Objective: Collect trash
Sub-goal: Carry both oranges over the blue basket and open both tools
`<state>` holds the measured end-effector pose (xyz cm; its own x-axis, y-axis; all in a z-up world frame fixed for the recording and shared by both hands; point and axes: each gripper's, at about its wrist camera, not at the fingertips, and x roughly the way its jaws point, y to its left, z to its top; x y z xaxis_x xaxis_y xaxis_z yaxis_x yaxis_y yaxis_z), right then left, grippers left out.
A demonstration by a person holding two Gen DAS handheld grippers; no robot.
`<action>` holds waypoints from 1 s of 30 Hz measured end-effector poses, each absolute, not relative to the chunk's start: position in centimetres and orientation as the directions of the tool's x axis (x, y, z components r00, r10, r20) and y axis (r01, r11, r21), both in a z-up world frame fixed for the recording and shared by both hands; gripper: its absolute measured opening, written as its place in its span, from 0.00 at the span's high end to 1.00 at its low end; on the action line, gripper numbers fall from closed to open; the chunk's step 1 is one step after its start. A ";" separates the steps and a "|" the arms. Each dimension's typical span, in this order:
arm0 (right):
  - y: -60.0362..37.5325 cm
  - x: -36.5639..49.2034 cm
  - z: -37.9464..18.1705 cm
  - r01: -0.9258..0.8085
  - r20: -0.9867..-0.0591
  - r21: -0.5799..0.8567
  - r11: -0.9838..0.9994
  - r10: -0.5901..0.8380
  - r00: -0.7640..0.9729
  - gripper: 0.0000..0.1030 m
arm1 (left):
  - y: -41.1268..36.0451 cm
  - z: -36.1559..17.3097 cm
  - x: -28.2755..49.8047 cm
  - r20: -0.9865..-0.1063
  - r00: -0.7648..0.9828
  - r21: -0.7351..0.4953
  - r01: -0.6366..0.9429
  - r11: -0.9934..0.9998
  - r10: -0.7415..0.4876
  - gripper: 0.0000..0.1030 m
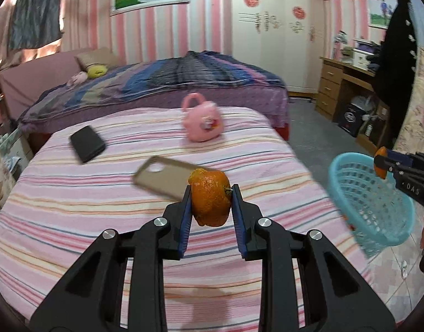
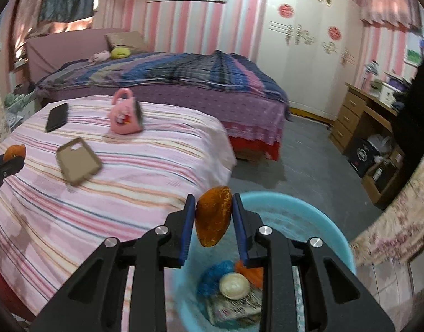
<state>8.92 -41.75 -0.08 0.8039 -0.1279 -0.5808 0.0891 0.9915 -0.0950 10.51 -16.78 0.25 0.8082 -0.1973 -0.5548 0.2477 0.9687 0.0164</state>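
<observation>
My left gripper (image 1: 210, 193) is shut on an orange peel (image 1: 210, 200) and holds it above the pink striped bed (image 1: 128, 221). My right gripper (image 2: 214, 207) is shut on a second orange peel (image 2: 213, 215) and holds it over the blue basket (image 2: 331, 232). The basket holds a blue scrubber (image 2: 212, 276), a round white lid (image 2: 234, 285) and other scraps. In the left wrist view the basket (image 1: 372, 202) stands on the floor to the right of the bed, with the right gripper (image 1: 383, 163) above its rim. The left gripper (image 2: 12, 155) shows at the right wrist view's left edge.
On the striped bed lie a black phone (image 1: 87, 144), a tan phone case (image 1: 164, 177) and a pink toy handbag (image 1: 202, 121). A second bed with a dark quilt (image 1: 170, 83) lies behind. A wooden desk (image 1: 347, 88) and white wardrobe (image 1: 275, 36) stand at the right.
</observation>
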 end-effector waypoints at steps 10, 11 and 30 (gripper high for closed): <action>-49.9 6.2 -2.0 0.212 -0.615 -0.056 0.976 -0.201 0.762 0.73 | -26.0 -1.4 10.1 -0.564 0.753 -0.033 0.390 0.920 -0.339 0.75; -50.7 5.9 -2.0 0.223 -0.614 -0.047 0.974 -0.204 0.762 0.73 | -27.1 -1.6 10.0 -0.564 0.746 -0.036 0.407 0.913 -0.355 0.75; -57.0 5.3 -3.9 0.260 -0.638 -0.010 0.966 -0.206 0.742 0.73 | -37.8 -4.3 11.5 -0.581 0.660 -0.066 0.545 0.836 -0.476 0.73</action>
